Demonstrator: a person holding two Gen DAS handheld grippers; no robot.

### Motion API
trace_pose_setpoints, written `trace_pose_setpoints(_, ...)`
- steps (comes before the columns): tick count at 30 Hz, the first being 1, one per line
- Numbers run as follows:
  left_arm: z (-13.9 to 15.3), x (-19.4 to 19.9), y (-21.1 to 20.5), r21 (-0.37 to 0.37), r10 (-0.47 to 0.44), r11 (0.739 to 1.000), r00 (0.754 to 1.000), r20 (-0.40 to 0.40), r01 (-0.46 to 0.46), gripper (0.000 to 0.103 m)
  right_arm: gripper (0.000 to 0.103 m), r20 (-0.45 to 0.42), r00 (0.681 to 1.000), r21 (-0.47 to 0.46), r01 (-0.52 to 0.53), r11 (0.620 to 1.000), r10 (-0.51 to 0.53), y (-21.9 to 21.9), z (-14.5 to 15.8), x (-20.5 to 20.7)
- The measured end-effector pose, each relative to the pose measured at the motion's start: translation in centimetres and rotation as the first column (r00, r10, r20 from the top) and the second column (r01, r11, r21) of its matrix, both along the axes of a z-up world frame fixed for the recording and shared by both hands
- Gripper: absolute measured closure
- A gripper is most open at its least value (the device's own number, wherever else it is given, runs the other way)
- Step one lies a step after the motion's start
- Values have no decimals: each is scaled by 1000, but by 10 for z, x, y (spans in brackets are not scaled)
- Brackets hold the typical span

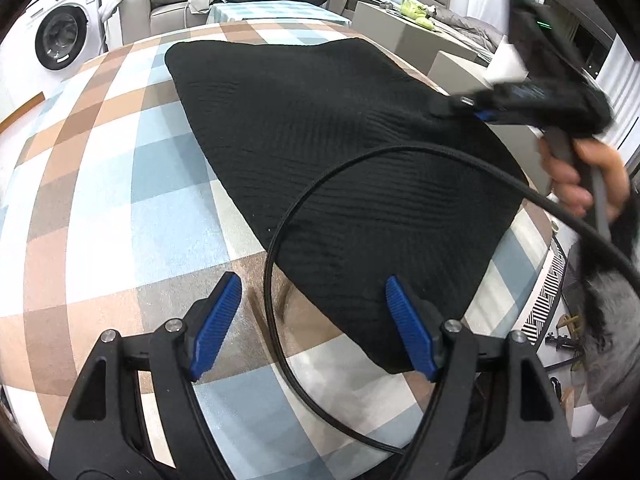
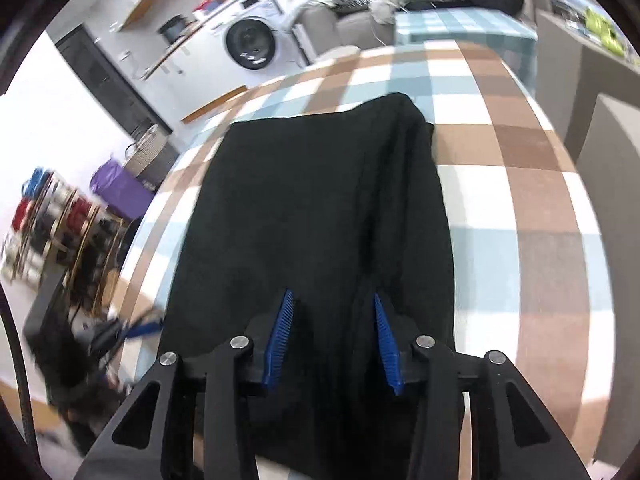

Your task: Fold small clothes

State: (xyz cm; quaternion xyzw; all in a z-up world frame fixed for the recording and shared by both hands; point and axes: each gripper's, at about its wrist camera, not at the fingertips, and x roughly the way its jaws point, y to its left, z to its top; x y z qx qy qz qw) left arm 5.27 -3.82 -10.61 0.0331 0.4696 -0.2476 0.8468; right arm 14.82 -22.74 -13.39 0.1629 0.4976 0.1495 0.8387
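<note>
- In my right wrist view the shelf of shoes (image 2: pixel 52 224) at the left is smeared beyond telling.
- The left gripper (image 2: pixel 132 330) there is only a blur.
- The black garment's (image 2: pixel 320 208) near edge is hidden behind the right gripper (image 2: pixel 332 340).

black garment (image 1: pixel 320 152) looks like matt ribbed knit cloth, fine ridges running across it. checked tablecloth (image 1: pixel 120 184) under it is smooth, with a faint sheen. left gripper (image 1: pixel 314 326) has matt black plastic arms, ridged blue pads (image 1: pixel 408 328) and shiny metal rivets. washing machine (image 1: pixel 60 36), upper left, is glossy white.
</note>
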Motion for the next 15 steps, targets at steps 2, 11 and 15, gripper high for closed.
trace_pose_setpoints(2, -1, 0, -3, 2, 1, 1000, 1000, 1, -1, 30, 63, -30, 999, 25, 13, 1000, -13, -2, -8, 21)
trace_pose_setpoints(11, 0, 1, -5, -9, 3, 1000, 1000, 4, -3, 30, 89, 168, 981, -193, -66, 979, 99, 22, 38, 30)
trace_pose_setpoints(15, -2, 0, -6, 1, 4, 1000, 1000, 4, -4, 29, 76, 51, 997, -260, -39, 965, 54, 16, 13, 42)
